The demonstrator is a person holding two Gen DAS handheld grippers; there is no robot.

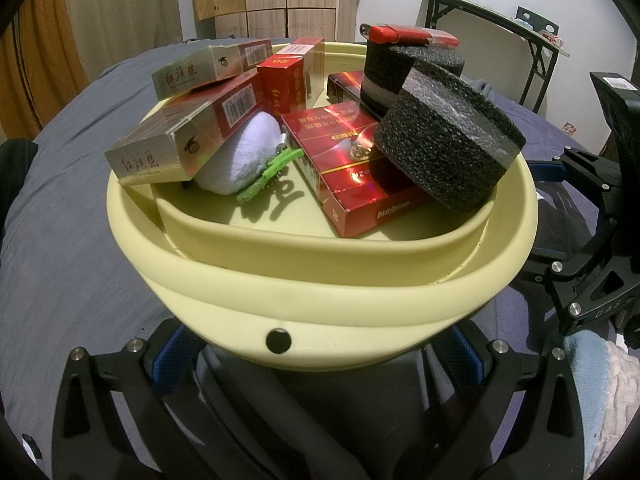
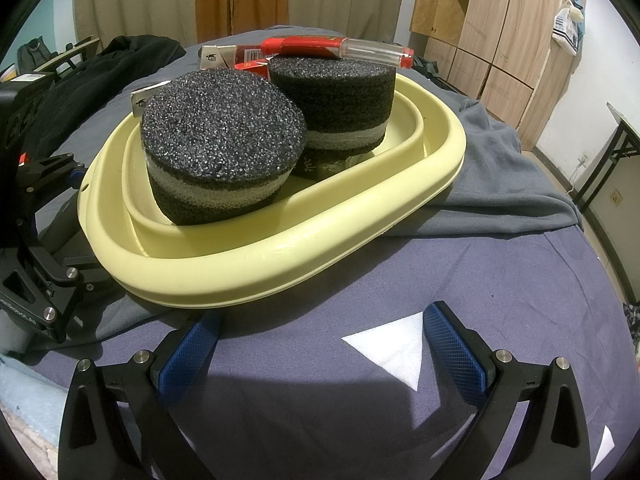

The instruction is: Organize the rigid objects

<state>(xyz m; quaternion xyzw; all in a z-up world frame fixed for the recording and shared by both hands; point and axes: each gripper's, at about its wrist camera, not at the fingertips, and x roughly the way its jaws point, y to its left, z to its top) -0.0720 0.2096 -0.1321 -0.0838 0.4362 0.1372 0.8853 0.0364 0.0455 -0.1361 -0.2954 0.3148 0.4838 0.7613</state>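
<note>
Where the left gripper reaches under it, the pale yellow oval plastic basin sits just ahead, its blue pads spread either side of the near rim; whether they actually pinch it I cannot tell. Inside lie red and gold cigarette packs, a white plush toy and two black foam cylinders, the farther topped by a red-handled screwdriver. The right gripper gapes empty, the basin just beyond its fingertips.

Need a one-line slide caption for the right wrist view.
Open right gripper faces a yellow basin holding two black foam cylinders.
</note>
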